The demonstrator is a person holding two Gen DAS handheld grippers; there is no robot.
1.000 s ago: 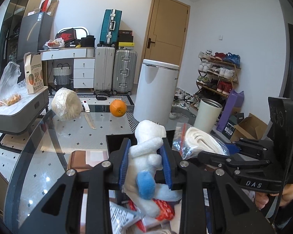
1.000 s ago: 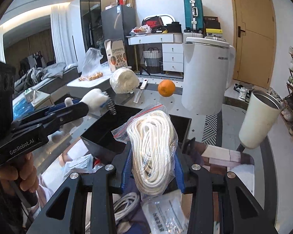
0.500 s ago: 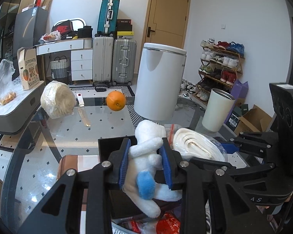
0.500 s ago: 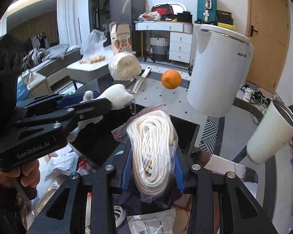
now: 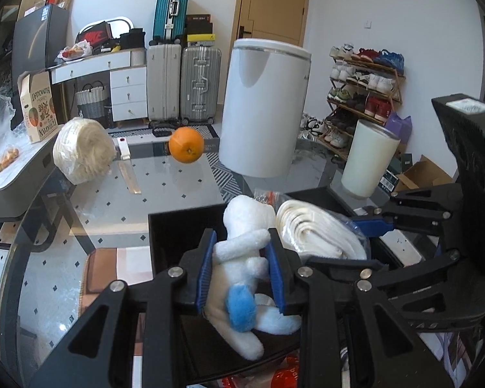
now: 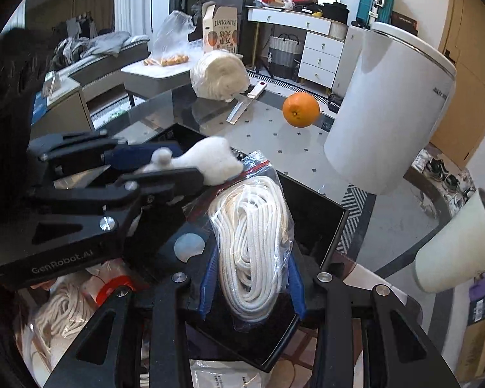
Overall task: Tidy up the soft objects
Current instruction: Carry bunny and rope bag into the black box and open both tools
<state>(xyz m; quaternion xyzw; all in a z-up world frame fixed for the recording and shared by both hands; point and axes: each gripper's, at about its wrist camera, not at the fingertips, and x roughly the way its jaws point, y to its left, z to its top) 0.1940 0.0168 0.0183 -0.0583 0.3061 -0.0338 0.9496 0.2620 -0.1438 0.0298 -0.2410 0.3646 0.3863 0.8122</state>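
Over the glass table (image 5: 90, 213), the black bin (image 6: 320, 223) sits mid-frame directly below both loads: left gripper (image 5: 241, 266) clamps the plush toy (image 5: 245, 268), right gripper (image 6: 252, 278) clamps the bagged rope (image 6: 252, 245).

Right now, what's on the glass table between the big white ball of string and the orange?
A white-handled knife lies between the white ball of string and the orange, on the glass table. Both wrist views show it.

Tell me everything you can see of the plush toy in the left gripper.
The plush toy is white and fluffy with a blue patch low on its body. It sits upright, squeezed at the middle between the left gripper's blue pads, over the black tray. Its head touches the bagged rope beside it.
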